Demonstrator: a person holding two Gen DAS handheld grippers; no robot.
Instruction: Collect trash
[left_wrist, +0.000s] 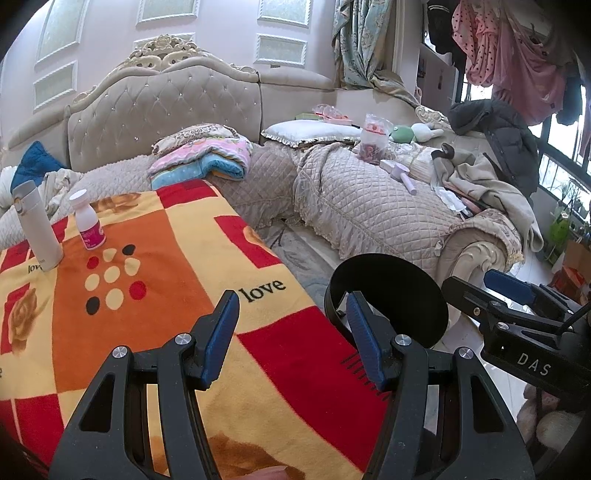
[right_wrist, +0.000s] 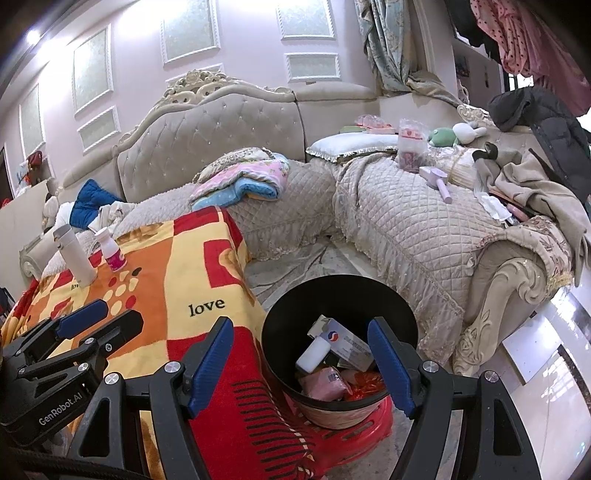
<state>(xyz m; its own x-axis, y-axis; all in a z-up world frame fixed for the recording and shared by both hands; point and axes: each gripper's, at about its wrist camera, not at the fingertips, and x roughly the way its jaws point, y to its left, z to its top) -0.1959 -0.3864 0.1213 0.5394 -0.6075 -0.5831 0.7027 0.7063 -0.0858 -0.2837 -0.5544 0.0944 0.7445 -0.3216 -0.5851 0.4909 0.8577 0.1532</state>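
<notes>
Two grippers, both with jaws apart and nothing between the blue pads: left gripper (left_wrist: 291, 332) hovering over the "love" blanket (left_wrist: 155, 295), right gripper (right_wrist: 301, 354) hanging right above the black trash bin (right_wrist: 280, 325). Already in the bin: small white bottle (right_wrist: 313, 354), white carton (right_wrist: 343, 341), pink packet (right_wrist: 325, 382). Left standing on the blanket's far corner: white tumbler (left_wrist: 37, 225) and pink-labelled bottle (left_wrist: 88, 221), just beside each other

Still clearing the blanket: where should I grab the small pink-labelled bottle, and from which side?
Grip the small bottle across its round body, at the pink label below the white cap. It stands upright, so come in level with the gripper fingers either side. Probably approach from the near right, since the tall white flask stands close on its left.
</notes>
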